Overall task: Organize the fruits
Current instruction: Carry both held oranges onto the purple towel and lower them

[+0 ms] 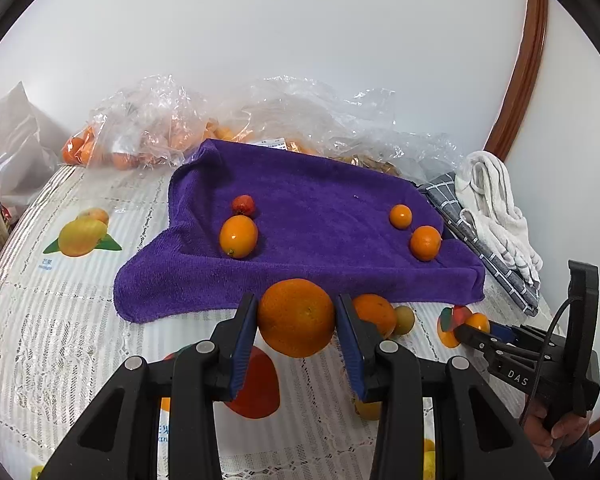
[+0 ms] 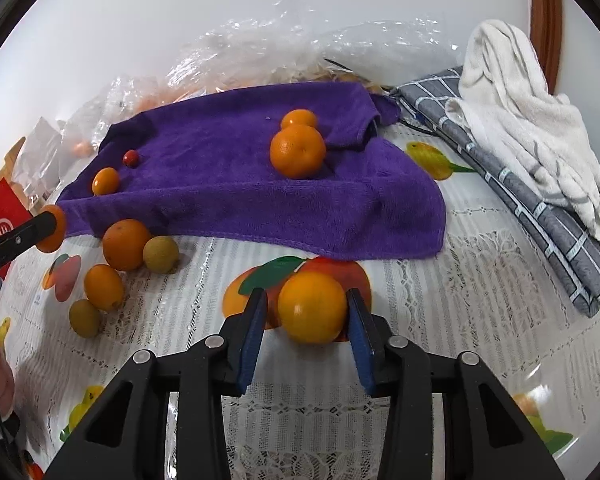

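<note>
Well, I'd put this at under halfway. Four fruits already sit on the towel (image 1: 320,240) in two pairs: a red fruit (image 1: 243,205) touching an orange at its left end, and two small oranges close together at its right. Four more lie loose (image 2: 126,244) on the table (image 2: 480,280) just off the towel's near hem – two oranges and two dull greenish ones – plus the two I have at the tongs.

The left tongs (image 1: 296,308) are clenched on the big orange (image 1: 296,320); both pads press its sides, and it hangs right at the towel's front edge. The right tongs (image 2: 308,304) are not gripping. The small orange (image 2: 312,308) rests on the table between the pads, over a printed fruit picture, but a sliver of tablecloth shows between it and the left pad, so I read them as released.

So what's left, as I judge it: land the big orange, clamp and carry the small one, then fetch the loose four.

For room, the middle of the towel is bare and wide – the easy drop zone. Its near hem droops onto the table, and its far right corner is folded up into a ridge a fruit could roll off. The loose fruits lie between my two tools, which are near each other, so I'd keep the sweeps short. Bags (image 1: 160,120) crowd the back and folded cloths (image 2: 540,140) the right.
</note>
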Motion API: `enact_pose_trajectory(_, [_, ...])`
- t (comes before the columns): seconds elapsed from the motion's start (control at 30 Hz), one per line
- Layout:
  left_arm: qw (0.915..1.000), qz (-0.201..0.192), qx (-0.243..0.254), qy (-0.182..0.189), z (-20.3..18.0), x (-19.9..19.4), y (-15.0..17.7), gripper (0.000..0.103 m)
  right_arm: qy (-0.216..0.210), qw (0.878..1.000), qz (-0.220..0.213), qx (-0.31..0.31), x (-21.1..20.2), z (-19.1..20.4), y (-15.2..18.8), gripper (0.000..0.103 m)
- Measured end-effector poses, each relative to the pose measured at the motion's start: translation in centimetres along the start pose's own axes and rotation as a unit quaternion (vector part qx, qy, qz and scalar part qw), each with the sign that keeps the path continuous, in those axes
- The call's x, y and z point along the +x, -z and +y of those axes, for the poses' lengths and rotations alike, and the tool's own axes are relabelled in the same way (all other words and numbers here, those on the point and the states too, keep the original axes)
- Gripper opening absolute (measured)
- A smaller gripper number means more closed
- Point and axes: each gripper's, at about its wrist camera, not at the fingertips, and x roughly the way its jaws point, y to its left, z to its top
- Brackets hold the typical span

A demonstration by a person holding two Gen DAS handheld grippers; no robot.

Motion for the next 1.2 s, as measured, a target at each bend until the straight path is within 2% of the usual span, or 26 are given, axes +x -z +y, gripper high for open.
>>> enact_pose_trajectory(0.27, [0.9999,-0.005,-0.010,-0.006,0.7,-0.2,-0.1,0.037,-0.026,0.999,-0.019,0.003,-1.5,0.7,-0.5,0.033])
enact_pose_trajectory(0.43, [0.9990,-0.013,-0.017,-0.038,1.5,-0.7,-0.3,0.037,-0.035,0.998,-0.045,-0.002,-3.8,1.1,-2.0,0.033])
enact_pose_trajectory(0.5, [0.9989,-0.009,-0.032,-0.033,2.0,-1.2,-0.6,0.037,-0.036,0.998,-0.052,-0.004,-4.5,1.1,-2.7,0.033])
enact_pose_trajectory(0.8, [0.9985,-0.019,-0.026,-0.045,1.4,-3.2,-4.7,0.037,-0.044,0.996,-0.077,0.003,-5.0,-0.6,-7.0,0.033])
enact_pose_trajectory(0.97, [0.9976,-0.016,-0.015,-0.066,0.7,-2.3,-6.6,0.037,-0.034,0.998,-0.062,-0.001,-2.4,-1.6,-8.9,0.033])
enact_pose_trajectory(1.2, [0.9971,0.008,-0.014,-0.074,0.4,1.0,-8.1,0.037,-0.017,1.000,0.012,-0.004,3.3,-2.4,-9.4,0.033])
